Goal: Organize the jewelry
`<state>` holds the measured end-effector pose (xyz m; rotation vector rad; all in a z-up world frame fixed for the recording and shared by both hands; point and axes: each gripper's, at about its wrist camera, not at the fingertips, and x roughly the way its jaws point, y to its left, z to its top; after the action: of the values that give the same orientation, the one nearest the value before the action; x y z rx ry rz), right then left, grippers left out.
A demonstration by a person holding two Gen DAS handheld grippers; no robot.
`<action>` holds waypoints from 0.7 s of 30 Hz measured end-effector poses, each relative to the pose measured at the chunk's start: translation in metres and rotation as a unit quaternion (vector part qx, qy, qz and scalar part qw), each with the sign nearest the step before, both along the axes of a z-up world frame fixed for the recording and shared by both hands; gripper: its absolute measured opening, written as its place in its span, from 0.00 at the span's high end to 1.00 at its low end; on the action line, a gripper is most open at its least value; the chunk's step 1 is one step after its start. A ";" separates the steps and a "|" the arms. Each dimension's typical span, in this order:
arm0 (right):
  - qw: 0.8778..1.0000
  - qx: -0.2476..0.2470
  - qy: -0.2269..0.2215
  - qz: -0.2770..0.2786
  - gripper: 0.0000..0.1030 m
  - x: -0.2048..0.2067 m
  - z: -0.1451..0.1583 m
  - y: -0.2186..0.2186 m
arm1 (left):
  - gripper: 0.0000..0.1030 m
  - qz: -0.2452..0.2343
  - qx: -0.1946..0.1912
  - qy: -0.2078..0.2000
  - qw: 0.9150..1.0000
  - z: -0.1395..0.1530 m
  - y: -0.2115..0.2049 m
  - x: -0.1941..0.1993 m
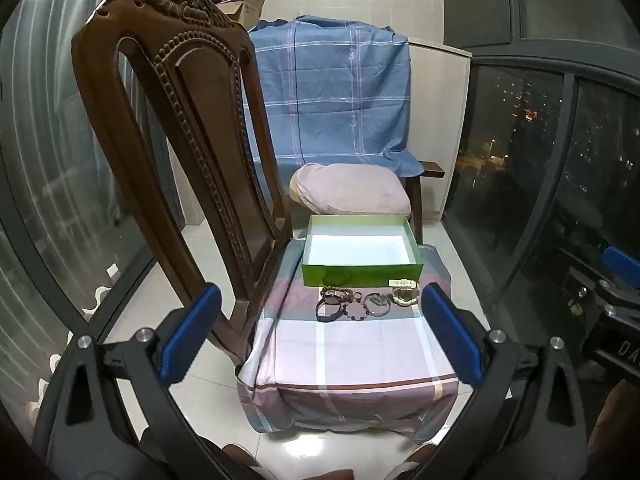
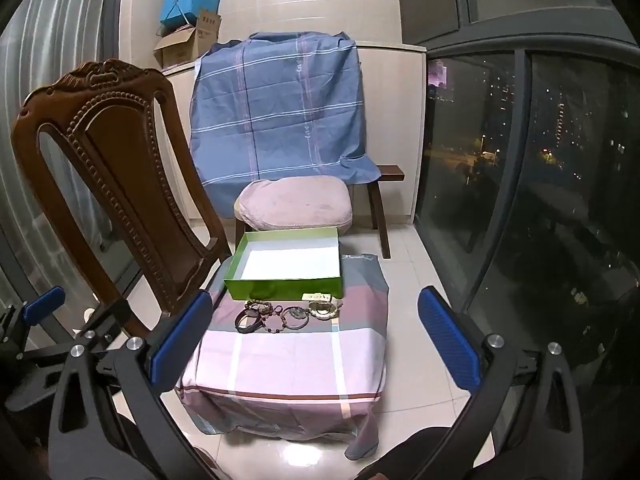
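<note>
Both grippers, left gripper (image 1: 320, 332) and right gripper (image 2: 314, 336), gape empty, well short of the jewelry (image 2: 286, 312) strung crosswise before the green box (image 2: 280, 286); seemingly equidistant.

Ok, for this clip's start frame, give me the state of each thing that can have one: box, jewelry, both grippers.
Green box: open, no lid on it, white inside bare.
Jewelry: several bracelets and bangles lying in a row on the checked cloth, in front of the box, outside it.
Left gripper: open, nothing between its fingers.
Right gripper: open, holding nothing, short of the jewelry.
</note>
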<state>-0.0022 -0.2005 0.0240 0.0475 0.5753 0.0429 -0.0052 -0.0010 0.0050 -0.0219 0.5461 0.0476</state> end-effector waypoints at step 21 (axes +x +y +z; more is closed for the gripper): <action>1.000 0.008 0.008 0.001 0.03 -0.001 -0.002 -0.002 | 0.04 -0.002 0.001 -0.008 1.000 0.010 -0.007 -0.007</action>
<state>-0.0037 -0.2027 0.0221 0.0637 0.5913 0.0497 -0.0126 -0.0083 0.0154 -0.0185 0.5297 0.0448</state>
